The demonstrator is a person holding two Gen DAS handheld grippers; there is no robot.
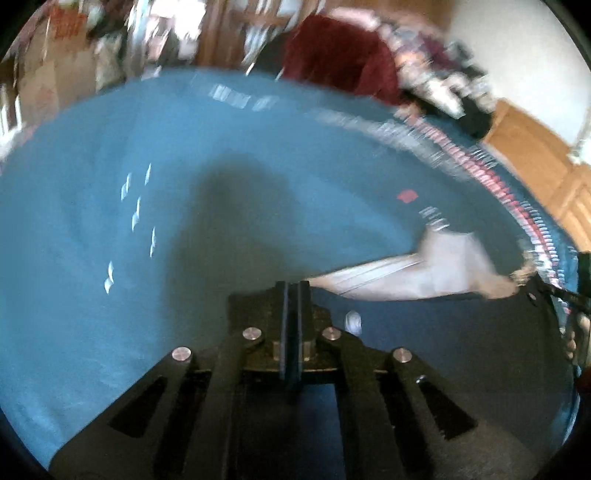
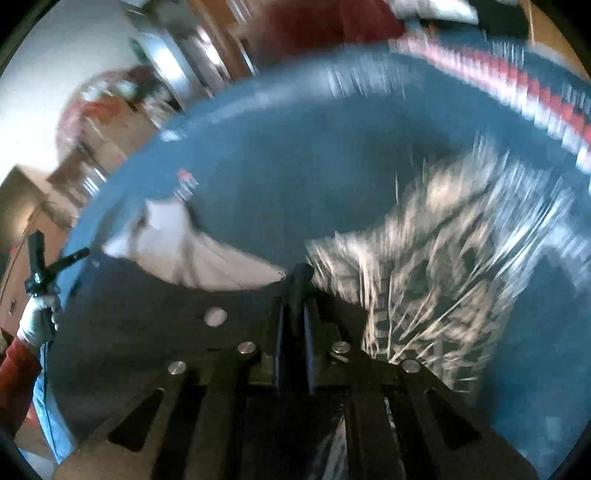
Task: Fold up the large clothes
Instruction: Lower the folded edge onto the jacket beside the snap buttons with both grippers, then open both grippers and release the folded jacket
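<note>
Over a blue surface [image 1: 92, 332], both hand-held grippers, left [image 1: 292, 291] and right [image 2: 299, 280], are clamped on a dark garment [image 2: 129, 332].

A white wall [image 1: 517, 55] and wooden floor [image 1: 535, 162] lie far right; blurred wooden furniture [image 1: 221, 33] (details unreadable) stands beyond.

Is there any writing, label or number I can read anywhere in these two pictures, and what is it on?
No text reads.
Red marks on the brown cardboard box: too blurred.
Small red patch on the blue cloth: no legible lettering.
White marks on the dark garment: a smeared pattern, unreadable.
Green sign on the white wall: too small.
</note>
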